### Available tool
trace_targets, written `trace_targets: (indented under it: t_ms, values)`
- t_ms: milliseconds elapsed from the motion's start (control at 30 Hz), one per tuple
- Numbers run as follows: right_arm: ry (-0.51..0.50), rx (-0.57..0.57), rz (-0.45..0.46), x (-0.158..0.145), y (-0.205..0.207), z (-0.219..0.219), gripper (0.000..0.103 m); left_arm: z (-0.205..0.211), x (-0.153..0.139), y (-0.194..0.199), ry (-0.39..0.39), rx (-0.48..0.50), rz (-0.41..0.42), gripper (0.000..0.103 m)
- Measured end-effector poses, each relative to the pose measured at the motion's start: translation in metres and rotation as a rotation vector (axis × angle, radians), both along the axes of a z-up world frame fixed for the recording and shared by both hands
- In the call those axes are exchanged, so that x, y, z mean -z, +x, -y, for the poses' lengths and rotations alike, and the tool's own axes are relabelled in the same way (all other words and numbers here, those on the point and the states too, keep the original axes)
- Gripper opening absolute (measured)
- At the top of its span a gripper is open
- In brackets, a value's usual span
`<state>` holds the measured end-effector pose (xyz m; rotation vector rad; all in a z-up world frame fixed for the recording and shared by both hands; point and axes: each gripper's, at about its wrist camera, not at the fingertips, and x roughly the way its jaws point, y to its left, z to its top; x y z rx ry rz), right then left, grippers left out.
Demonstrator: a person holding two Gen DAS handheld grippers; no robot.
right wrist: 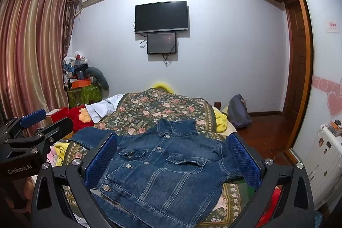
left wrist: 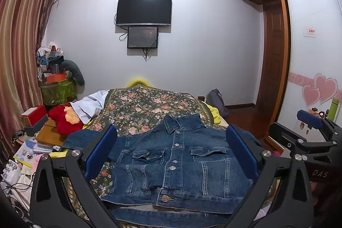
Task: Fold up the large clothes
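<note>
Nearby, red plush toy (left wrist: 64,119) beside denim jacket (left wrist: 177,166) on floral bedspread (left wrist: 139,106), both claws spread, empty.

Home bedroom: floral bedspread (left wrist: 136,108) covering the bed, TV (left wrist: 143,10) hanging on wall, curtains (left wrist: 19,40), wardrobe (left wrist: 312,35) w/ heart stickers showing.

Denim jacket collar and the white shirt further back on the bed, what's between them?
Only bare floral bedspread lies between the denim jacket collar and the white shirt; both wrist views show it.

Jacket: blue denim jacket (right wrist: 162,166) lies buttoned, front up, on floral bedspread (right wrist: 162,106).
My right tool (right wrist: 171,161): blue pads spread wide, gripping nothing.
Left tool (right wrist: 46,121): alongside, left edge.
</note>
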<state>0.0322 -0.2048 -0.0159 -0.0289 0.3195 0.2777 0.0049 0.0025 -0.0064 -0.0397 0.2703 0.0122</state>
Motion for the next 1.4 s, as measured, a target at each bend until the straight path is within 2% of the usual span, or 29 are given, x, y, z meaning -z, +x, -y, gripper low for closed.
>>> trace_targets:
  t_ms: [333,467,767,1400]
  values:
    - [0.003,0.0,0.003,0.004,0.003,0.001,0.103,0.004,-0.002,-0.002,0.017,0.003,0.007,0.103]
    - [0.004,-0.001,0.01,-0.008,0.001,0.001,0.103,0.005,-0.003,-0.004,0.02,0.005,0.01,0.103]
    - [0.005,-0.001,0.011,-0.007,0.0,0.001,0.103,0.007,-0.004,-0.004,0.021,0.004,0.013,0.103]
    - [0.005,-0.001,0.015,-0.009,0.0,0.002,0.103,0.003,-0.007,-0.006,-0.008,0.012,0.023,0.103]
